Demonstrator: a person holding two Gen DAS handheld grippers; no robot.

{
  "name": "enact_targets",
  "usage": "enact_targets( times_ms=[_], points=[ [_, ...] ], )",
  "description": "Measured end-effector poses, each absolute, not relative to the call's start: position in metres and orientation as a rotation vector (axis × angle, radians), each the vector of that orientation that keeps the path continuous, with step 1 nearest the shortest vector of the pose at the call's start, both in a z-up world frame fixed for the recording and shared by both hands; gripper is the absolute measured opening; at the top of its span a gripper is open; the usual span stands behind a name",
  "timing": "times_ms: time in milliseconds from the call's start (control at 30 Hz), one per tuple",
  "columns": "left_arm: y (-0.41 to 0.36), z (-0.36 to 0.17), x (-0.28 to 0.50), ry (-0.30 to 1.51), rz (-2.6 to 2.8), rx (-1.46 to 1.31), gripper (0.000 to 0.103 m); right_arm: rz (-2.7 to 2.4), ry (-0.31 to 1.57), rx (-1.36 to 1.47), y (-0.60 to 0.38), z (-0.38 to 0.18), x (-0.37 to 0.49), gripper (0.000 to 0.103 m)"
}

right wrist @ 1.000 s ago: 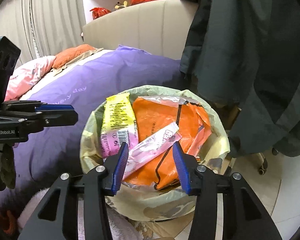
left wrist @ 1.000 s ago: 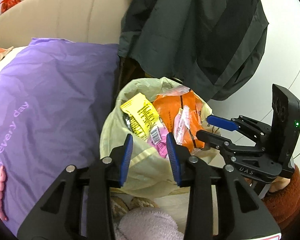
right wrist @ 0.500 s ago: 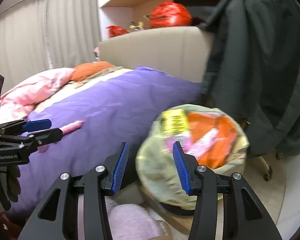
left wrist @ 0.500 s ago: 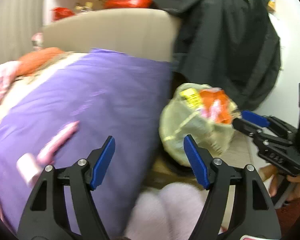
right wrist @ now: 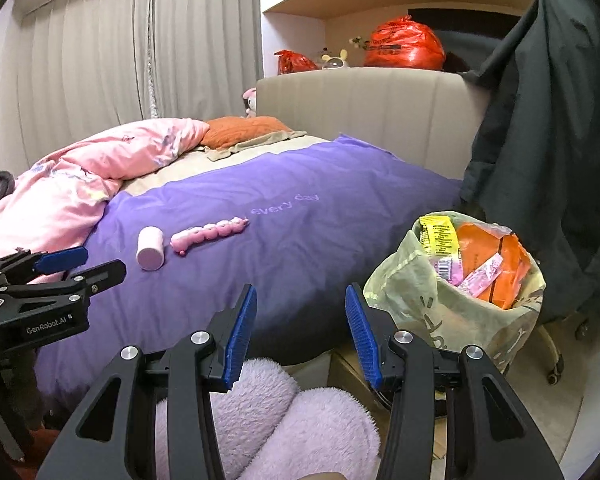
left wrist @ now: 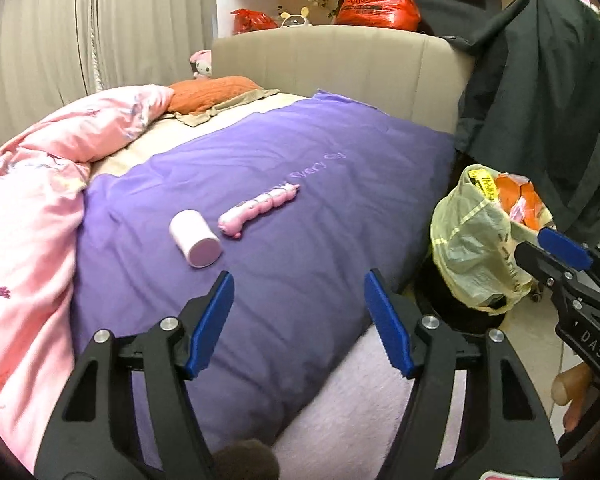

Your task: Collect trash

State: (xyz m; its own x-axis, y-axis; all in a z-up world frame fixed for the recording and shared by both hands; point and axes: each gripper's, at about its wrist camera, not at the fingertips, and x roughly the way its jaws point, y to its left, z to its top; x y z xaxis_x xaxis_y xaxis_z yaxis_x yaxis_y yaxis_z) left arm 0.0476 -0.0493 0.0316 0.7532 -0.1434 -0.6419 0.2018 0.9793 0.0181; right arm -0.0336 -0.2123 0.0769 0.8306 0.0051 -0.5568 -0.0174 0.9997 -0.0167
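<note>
Though toppled — cylinder capward gripperward

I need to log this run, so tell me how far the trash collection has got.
Done: the lined trash bin beside the bed already holds a yellow wrapper, an orange packet and pink wrappers. In hand: nothing. The left gripper, its jaws closing slightly, and the right gripper are both empty. Left: a white cylinder and a pink segmented item lie on the purple duvet, possibly next.

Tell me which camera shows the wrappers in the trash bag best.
The right wrist view: it looks down into the trash bag at the wrappers. The left wrist view shows the bag from the side, so only their tops peek out.
</note>
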Motion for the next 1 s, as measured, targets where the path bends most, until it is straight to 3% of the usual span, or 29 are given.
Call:
enact_targets(
  times_ms=[1000],
  points=[
    [-0.057,0.031,0.04,0.689,-0.206,0.091,0.064,-0.025,0.584,-0.006,-0.22,0.078,-0.042,0.049]
  ],
)
